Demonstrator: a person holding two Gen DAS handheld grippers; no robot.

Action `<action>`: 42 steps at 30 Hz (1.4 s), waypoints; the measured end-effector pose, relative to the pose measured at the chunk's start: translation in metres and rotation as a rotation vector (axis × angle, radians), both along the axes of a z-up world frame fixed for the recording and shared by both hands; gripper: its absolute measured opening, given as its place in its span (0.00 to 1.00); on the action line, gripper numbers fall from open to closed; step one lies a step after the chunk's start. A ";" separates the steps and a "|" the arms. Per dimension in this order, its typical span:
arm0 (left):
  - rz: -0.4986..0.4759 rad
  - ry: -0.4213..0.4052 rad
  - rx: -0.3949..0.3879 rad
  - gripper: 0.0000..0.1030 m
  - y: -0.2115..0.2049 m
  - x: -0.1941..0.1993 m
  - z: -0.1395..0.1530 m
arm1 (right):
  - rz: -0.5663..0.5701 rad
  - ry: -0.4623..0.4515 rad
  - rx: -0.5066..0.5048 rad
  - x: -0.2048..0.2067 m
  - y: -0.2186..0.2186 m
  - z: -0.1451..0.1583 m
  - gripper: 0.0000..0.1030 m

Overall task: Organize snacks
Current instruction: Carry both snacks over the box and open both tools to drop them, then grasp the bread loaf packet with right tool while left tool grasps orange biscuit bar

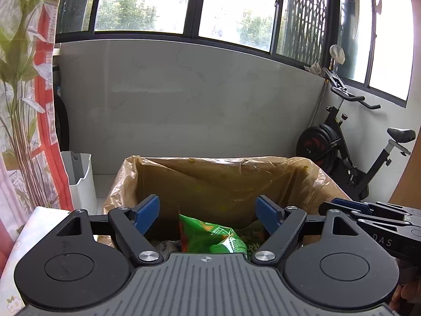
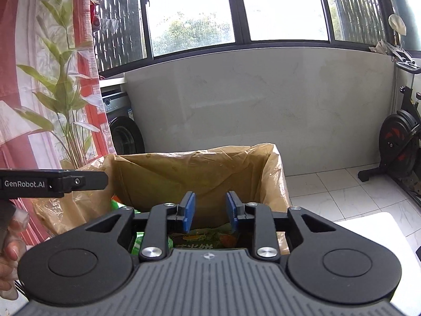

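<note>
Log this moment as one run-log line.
left gripper: open, empty | right gripper: open, empty | green snack bag: in lined box | both above box

Both grippers (image 1: 208, 212) (image 2: 210, 212) have black linkage arms, silver screws, blue pads, ribbed grey bodies, white "GenRobot.AI" lettering

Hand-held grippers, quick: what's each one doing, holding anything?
Left hand-held gripper: open wide, empty, above the green snack bag in the lined box.
Right hand-held gripper: open a little, nothing between its pads.

Exercise bike (image 1: 350, 142) right; washing machine (image 2: 123, 129), leaf-print curtain (image 2: 52, 79) left; white bin (image 1: 80, 179).
</note>
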State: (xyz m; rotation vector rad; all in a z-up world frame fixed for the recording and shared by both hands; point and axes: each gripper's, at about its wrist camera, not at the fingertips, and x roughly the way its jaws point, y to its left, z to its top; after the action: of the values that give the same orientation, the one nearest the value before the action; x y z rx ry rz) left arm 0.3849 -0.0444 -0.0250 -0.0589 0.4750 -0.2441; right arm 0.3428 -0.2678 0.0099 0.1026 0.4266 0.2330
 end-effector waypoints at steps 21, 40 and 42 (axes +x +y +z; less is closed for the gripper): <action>0.278 0.080 -0.110 0.82 0.127 -0.133 -0.039 | -0.005 -0.135 0.035 -0.114 -0.017 -0.043 0.48; 0.362 0.224 -0.064 0.82 0.117 -0.152 -0.097 | 0.003 0.166 -0.117 -0.099 0.010 -0.148 0.85; 0.363 0.236 -0.063 0.82 0.116 -0.153 -0.102 | -0.004 0.168 -0.109 -0.101 0.009 -0.153 0.88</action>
State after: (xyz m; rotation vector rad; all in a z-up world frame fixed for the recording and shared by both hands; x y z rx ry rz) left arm 0.2315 0.0712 -0.1268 -0.2349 0.6807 0.1061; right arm 0.2423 -0.2589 -0.1431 0.0162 0.6053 0.1978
